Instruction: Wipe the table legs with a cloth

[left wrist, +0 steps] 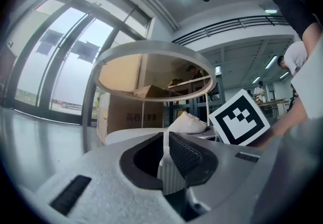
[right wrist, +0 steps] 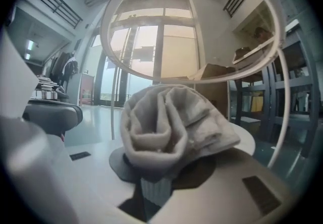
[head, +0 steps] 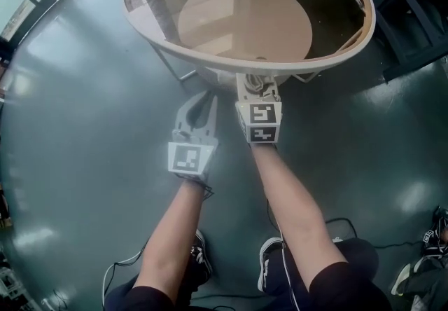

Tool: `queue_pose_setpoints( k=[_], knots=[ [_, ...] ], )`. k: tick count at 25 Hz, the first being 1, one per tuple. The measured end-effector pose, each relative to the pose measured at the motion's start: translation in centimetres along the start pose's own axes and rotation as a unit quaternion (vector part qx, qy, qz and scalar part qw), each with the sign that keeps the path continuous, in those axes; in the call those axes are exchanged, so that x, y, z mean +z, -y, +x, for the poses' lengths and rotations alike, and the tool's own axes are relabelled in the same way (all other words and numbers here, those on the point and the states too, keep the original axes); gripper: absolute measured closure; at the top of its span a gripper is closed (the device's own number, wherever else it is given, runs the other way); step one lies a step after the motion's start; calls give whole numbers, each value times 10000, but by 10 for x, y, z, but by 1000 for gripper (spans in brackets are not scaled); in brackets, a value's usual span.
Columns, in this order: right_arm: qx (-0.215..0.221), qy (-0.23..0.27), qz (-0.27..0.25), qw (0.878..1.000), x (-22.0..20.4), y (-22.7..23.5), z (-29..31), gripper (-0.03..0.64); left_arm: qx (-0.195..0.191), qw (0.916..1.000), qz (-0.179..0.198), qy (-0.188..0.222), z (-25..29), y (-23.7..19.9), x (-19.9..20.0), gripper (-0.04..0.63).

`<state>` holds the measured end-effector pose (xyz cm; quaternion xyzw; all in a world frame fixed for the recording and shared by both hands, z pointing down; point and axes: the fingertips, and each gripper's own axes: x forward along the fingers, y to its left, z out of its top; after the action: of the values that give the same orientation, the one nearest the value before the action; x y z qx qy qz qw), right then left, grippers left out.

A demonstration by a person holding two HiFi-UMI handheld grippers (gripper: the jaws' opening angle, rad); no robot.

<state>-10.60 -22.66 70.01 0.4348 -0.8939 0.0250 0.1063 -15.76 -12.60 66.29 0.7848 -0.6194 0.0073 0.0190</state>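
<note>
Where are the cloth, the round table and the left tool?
cloth [right wrist: 169, 127], right gripper view, middle of its bunched folds
table [head: 210, 59], head view, near edge of its rim
left tool [left wrist: 167, 140], left gripper view, where its closed tips meet

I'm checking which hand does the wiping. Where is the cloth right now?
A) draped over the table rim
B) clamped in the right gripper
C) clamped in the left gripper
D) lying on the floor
B: the right gripper view shows the bunched cloth pinched in the right gripper, while the left gripper is shut on nothing.
</note>
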Motion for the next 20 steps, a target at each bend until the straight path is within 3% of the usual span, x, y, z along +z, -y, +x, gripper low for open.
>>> queue_pose_setpoints(
  k=[9, 12, 16, 20],
  knots=[
    [-1044, -173, -247, 9941, -29, 154, -57, 528, -815, 9966, -89, 115, 68, 81, -17, 572],
    [-1188, -186, 7, 9927, -33, 186, -85, 528, -992, 9948, -192, 84, 76, 102, -18, 572],
    [-697, -149, 675, 9952, -35, 162, -127, 528, -1138, 9921, -487, -194, 59, 124, -14, 572],
    [-45, -823, 1069, 9908, -47, 96, -195, 528, -1413, 9836, -595, -951, 2, 169, 0, 572]
  ],
)
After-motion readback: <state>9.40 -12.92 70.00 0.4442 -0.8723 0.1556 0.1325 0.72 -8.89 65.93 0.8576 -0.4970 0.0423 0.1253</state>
